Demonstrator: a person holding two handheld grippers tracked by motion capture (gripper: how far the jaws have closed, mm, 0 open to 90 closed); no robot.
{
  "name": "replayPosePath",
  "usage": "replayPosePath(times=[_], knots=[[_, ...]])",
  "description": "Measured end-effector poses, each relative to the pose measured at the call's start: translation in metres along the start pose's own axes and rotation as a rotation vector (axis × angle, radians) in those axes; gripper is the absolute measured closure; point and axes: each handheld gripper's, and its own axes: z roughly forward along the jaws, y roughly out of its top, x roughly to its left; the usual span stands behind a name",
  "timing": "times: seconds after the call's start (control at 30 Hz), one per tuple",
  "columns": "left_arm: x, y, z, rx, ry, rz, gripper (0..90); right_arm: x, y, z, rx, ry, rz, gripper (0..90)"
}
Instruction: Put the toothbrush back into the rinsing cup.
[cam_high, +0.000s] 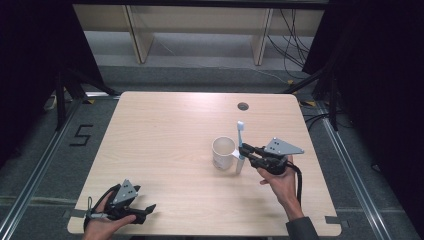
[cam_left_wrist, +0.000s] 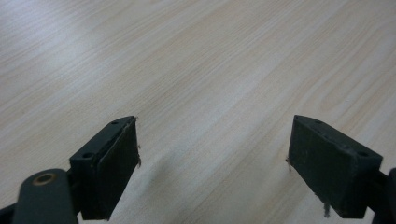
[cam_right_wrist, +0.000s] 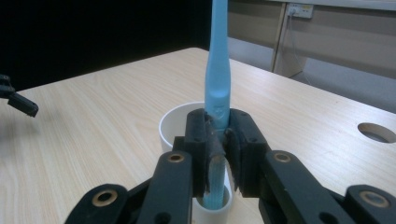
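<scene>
At the near edge of the tabletop (cam_high: 165, 150), the left tongs (cam_high: 145, 210) rest in a hand with jaws wide apart and nothing between them, bare wood grain showing beyond the pads. Farther in and to the right, the right tongs (cam_right_wrist: 218, 154) are clamped on a blue toothbrush (cam_right_wrist: 217, 70), held upright with its head up, just beside a white cup (cam_high: 223, 152); in the right gripper view the brush's lower end hangs at the cup's near rim. The cup stands right of centre, well apart from the left tongs.

The grip looks narrow and set low on a slim, smooth handle, so the brush could pivot or slip if the hand tilts. A drop from here might strike the rim and tip the light cup, or send the brush outside it.

The tabletop is pale wood laminate with rounded corners and a cable hole (cam_high: 243, 106) near its far edge. Beyond lie grey floor (cam_high: 45, 160) marked with a black "5", dark curtains either side, pale wooden furniture legs (cam_high: 135, 35) and loose cables (cam_high: 292, 35) at the back.
</scene>
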Motion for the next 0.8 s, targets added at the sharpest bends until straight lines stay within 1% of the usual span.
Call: replayPosePath(times=[0.03,0.1,0.13,0.17,0.2,0.23,0.27,0.3,0.33,0.4,0.43,0.47,0.5,0.53,0.57,0.6,0.63,0.67,0.7,0.77,0.8], knots=[[0.0,0.0,0.0,0.0,0.0,0.0,15.6,-0.001,-0.0008,0.0006,-0.014,-0.015,-0.019,78.8],[-0.0001,0.0,-0.0001,0.001,-0.001,0.001,15.6,-0.0009,-0.0016,0.0003,-0.005,-0.007,-0.015,78.8],[-0.0003,-0.0001,0.0,0.0,0.001,0.0,15.6,-0.0006,-0.0016,-0.0006,0.009,-0.006,-0.014,78.8],[-0.0002,0.0003,-0.0007,0.008,0.002,0.002,15.6,-0.0003,-0.0017,-0.0006,0.011,-0.006,-0.014,78.7],[-0.0005,0.0001,-0.0006,0.005,0.003,0.0,15.7,0.0006,-0.0018,-0.0008,0.015,-0.006,-0.005,78.8],[-0.0004,0.0001,-0.0007,0.006,0.003,0.001,15.7,0.0004,-0.0022,0.0001,0.001,-0.012,-0.015,78.8],[-0.0001,-0.0001,-0.0002,0.002,-0.001,0.001,15.6,-0.0005,-0.0019,0.0,0.008,-0.004,-0.029,78.8],[-0.0001,-0.0001,-0.0001,0.001,-0.001,0.0,15.6,0.0024,-0.0028,-0.0006,0.022,-0.003,0.005,78.7],[-0.0002,-0.0001,-0.0002,0.002,-0.001,0.0,15.6,0.0014,-0.0029,-0.0004,0.023,-0.009,-0.013,78.7],[-0.0003,0.0001,-0.0008,0.007,0.003,0.002,15.6,0.0,-0.004,-0.0004,0.027,-0.005,-0.03,78.8],[-0.0004,0.0001,-0.0008,0.006,0.003,0.002,15.6,0.0017,-0.005,-0.0009,0.043,0.002,-0.001,78.7],[-0.0004,0.0001,-0.0008,0.006,0.003,0.002,15.6,0.0036,-0.0054,-0.0021,0.058,-0.005,0.023,78.7],[-0.0004,0.0001,-0.0008,0.006,0.003,0.001,15.6,0.0032,-0.0062,-0.001,0.047,-0.012,0.014,78.7],[-0.0004,0.0001,-0.0008,0.007,0.003,0.003,15.6,0.001,-0.007,-0.0001,0.038,-0.005,-0.006,78.7],[-0.0004,0.0001,-0.0008,0.007,0.003,0.003,15.6,0.0009,-0.0076,0.0003,0.037,-0.001,-0.008,78.7],[-0.0004,0.0001,-0.0008,0.007,0.002,0.003,15.6,0.0008,-0.0078,0.0,0.038,-0.011,-0.015,78.7],[-0.0004,0.0001,-0.0008,0.007,0.002,0.002,15.7,0.0008,-0.0078,-0.0008,0.052,-0.009,-0.017,78.7],[-0.0004,0.0,-0.0008,0.007,0.002,0.002,15.6,0.0005,-0.008,-0.0007,0.051,-0.009,-0.023,78.7],[-0.0004,0.0,-0.0009,0.008,0.002,0.003,15.7,0.0021,-0.0087,-0.0005,0.053,-0.007,-0.004,78.7],[-0.0004,0.0001,-0.001,0.008,0.002,0.005,15.6,0.0032,-0.0098,-0.0002,0.058,-0.012,0.007,78.7],[-0.0004,0.0001,-0.001,0.008,0.002,0.005,15.6,0.0013,-0.01,-0.0003,0.056,-0.016,-0.017,78.7]])
